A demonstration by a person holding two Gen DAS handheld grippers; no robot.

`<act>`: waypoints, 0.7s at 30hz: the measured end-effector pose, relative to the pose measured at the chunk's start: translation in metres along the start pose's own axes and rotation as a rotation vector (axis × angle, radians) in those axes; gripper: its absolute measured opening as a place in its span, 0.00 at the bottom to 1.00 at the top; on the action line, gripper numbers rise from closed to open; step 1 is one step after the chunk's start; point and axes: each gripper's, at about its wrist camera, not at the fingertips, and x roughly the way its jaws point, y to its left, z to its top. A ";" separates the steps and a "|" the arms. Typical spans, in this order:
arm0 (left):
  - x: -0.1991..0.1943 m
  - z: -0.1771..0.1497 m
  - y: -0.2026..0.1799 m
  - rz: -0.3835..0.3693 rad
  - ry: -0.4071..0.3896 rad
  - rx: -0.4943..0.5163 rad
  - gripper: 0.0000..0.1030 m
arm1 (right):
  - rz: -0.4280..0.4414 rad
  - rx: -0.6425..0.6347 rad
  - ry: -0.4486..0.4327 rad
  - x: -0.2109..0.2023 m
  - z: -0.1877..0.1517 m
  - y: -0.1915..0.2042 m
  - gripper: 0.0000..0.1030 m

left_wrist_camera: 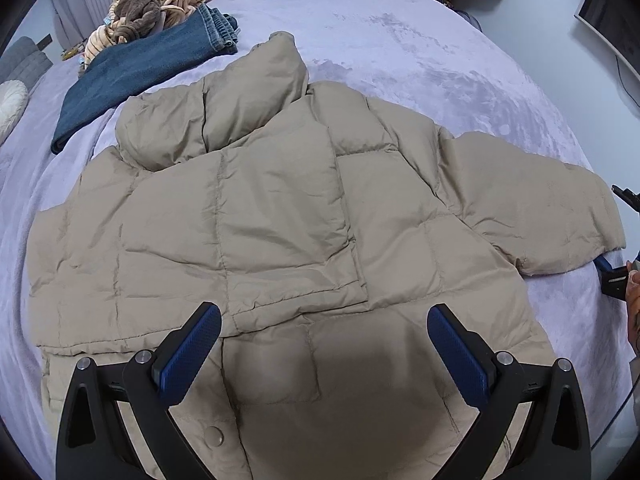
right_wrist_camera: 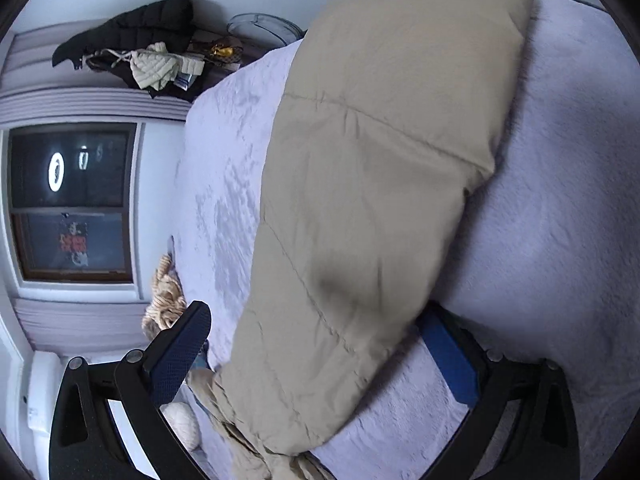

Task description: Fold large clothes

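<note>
A beige quilted puffer jacket lies spread on a lavender bed, one sleeve folded across its front and the other sleeve stretched out to the right. My left gripper is open and empty, hovering above the jacket's hem. My right gripper is open with its jaws on either side of that outstretched sleeve; one blue pad is partly hidden under the sleeve's edge. The right gripper also shows at the right edge of the left wrist view.
Folded dark jeans and a striped tan garment with a brown plush lie at the bed's far left. A window and a pile of clothes stand beyond the bed. A white pillow sits at left.
</note>
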 end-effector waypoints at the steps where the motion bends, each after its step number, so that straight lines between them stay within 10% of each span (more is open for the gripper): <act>1: -0.002 0.001 0.002 0.000 -0.004 -0.004 1.00 | 0.021 0.016 -0.003 0.004 0.003 0.001 1.00; 6: -0.010 0.008 0.018 0.016 -0.038 -0.033 1.00 | 0.113 0.136 -0.001 0.016 0.014 0.001 0.95; 10: -0.014 0.011 0.038 0.036 -0.057 -0.069 1.00 | 0.158 0.225 0.041 0.030 0.014 -0.002 0.15; 11: -0.015 0.011 0.044 0.039 -0.060 -0.079 1.00 | 0.159 0.227 0.044 0.033 0.013 -0.001 0.10; 21: -0.020 0.007 0.113 0.087 -0.095 -0.121 1.00 | 0.184 -0.200 0.098 0.046 -0.030 0.127 0.07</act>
